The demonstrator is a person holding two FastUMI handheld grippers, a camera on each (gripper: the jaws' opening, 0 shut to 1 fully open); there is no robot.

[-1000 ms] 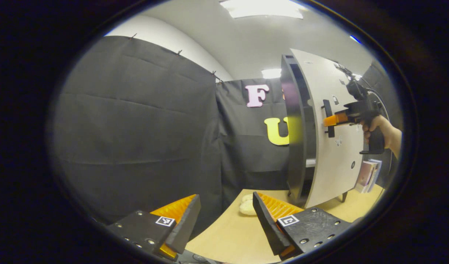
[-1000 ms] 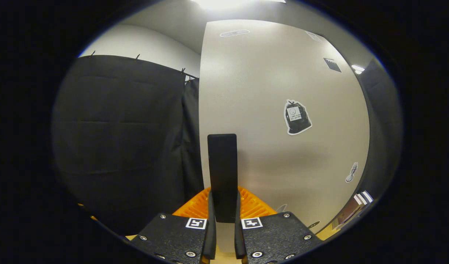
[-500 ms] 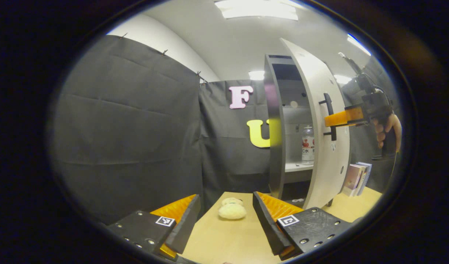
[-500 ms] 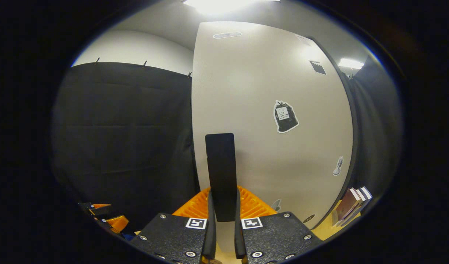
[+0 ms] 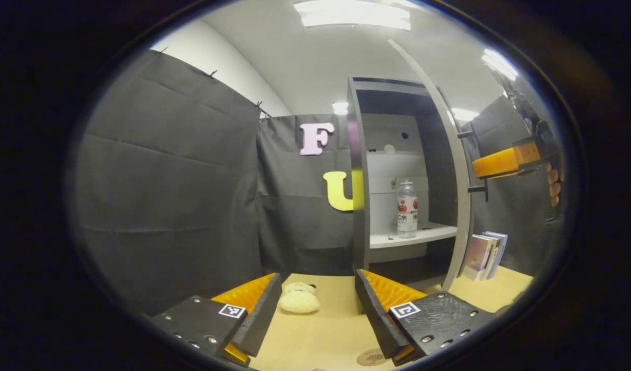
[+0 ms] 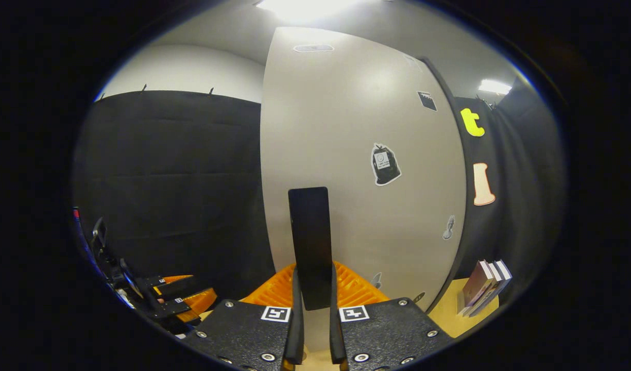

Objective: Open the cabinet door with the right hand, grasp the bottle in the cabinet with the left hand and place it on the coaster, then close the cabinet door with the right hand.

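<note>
While the right gripper [image 6: 313, 309] pinches the black door handle [image 6: 309, 242] between both fingers, the cabinet door [image 6: 356, 154] stands wide open, with small stickers on its pale front too tiny to read. Inside the cabinet [image 5: 357, 170] the clear bottle [image 5: 407, 208] stands upright on the white shelf [image 5: 413, 237], and its red and white label is too small to read. Near the table [image 5: 320, 335] the left gripper [image 5: 318, 309] waits with its fingers spread wide and holds nothing, close to a fluffy toy [image 5: 299, 300], a round coaster [image 5: 371, 356] and some books [image 5: 482, 252].
</note>
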